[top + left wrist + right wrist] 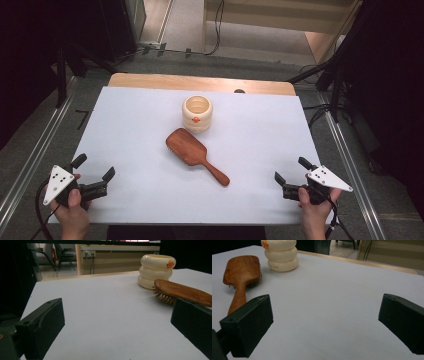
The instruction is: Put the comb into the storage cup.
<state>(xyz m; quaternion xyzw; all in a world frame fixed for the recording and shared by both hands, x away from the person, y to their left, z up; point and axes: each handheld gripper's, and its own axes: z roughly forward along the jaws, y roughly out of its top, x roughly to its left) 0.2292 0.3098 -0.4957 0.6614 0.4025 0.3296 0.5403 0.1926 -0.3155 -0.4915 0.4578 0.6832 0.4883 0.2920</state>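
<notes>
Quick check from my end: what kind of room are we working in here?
Probably a lab or recording workspace, not a home: a table under a white sheet inside a dark-curtained metal frame, cables across the floor, office chairs behind. A wooden hairbrush and cream ringed cup lie staged.

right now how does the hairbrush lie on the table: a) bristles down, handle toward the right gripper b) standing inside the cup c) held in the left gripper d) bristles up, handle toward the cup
a: the hairbrush lies on its bristles, smooth wooden back up, its handle slanting toward the right gripper, apart from the cup.
</notes>
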